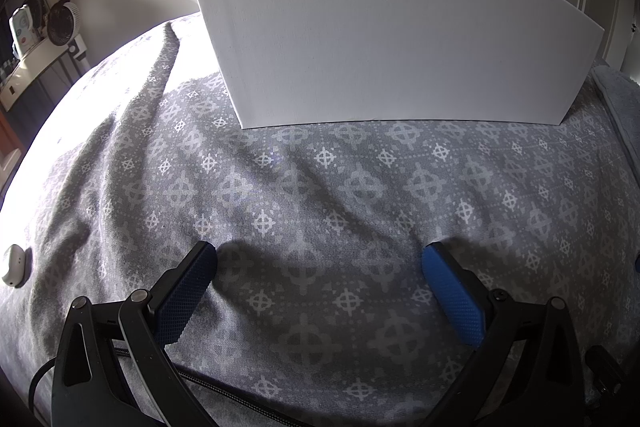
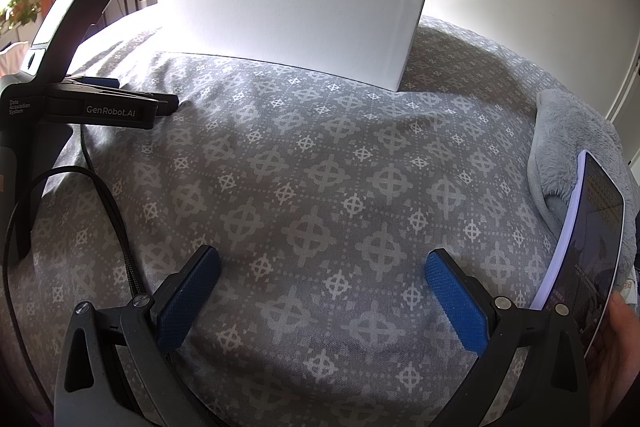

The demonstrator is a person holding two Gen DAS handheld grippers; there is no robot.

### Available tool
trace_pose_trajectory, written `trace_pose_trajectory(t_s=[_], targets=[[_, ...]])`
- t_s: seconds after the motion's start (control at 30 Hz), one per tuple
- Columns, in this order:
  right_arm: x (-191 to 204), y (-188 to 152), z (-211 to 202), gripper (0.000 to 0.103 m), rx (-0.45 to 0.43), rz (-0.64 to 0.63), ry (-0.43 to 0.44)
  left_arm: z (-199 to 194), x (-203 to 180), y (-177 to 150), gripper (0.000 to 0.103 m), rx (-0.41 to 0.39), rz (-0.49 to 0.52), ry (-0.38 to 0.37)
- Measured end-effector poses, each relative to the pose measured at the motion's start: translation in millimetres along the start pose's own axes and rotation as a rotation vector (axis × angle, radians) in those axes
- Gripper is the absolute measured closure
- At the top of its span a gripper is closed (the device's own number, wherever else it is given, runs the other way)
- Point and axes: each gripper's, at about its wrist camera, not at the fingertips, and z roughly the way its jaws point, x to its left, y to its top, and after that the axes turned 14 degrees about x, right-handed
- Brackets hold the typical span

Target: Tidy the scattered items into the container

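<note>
With both the left gripper (image 1: 320,267) and right gripper (image 2: 322,269) spread wide and holding nothing, first find an item, perhaps the small white thing (image 1: 14,265) at the bed's (image 1: 320,195) left edge, then carry it over the white box (image 1: 392,35).

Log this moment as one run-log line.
left gripper: open, empty | right gripper: open, empty | white container: upright on patterned bedspread | small white item: far left

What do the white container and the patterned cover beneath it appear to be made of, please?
White container: probably fabric-covered board, matte, with faint weave texture and crisp folded edges. Patterned cover: soft woven or knit cotton-like cloth, matte, judging by its creases and grainy printed motif.
</note>
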Motion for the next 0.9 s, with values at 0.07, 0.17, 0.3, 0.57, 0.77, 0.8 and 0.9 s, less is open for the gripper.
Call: trace_pose_trajectory(t_s=[0.07,0.17,0.3,0.57,0.77,0.8,0.9], targets=[[0,0,0,0.000,0.000,0.000,0.000,0,0,0,0.000,0.000,0.000,0.000],[0,0,0,0.000,0.000,0.000,0.000,0,0,0,0.000,0.000,0.000,0.000],[0,0,0,0.000,0.000,0.000,0.000,0,0,0,0.000,0.000,0.000,0.001],[0,0,0,0.000,0.000,0.000,0.000,-2,0,4,0.000,0.001,0.000,0.005],[0,0,0,0.000,0.000,0.000,0.000,1,7,7,0.000,0.001,-0.008,-0.010],[0,0,0,0.000,0.000,0.000,0.000,2,7,7,0.000,0.001,-0.009,-0.011],[0,0,0,0.000,0.000,0.000,0.000,3,8,7,0.000,-0.001,-0.009,-0.010]])
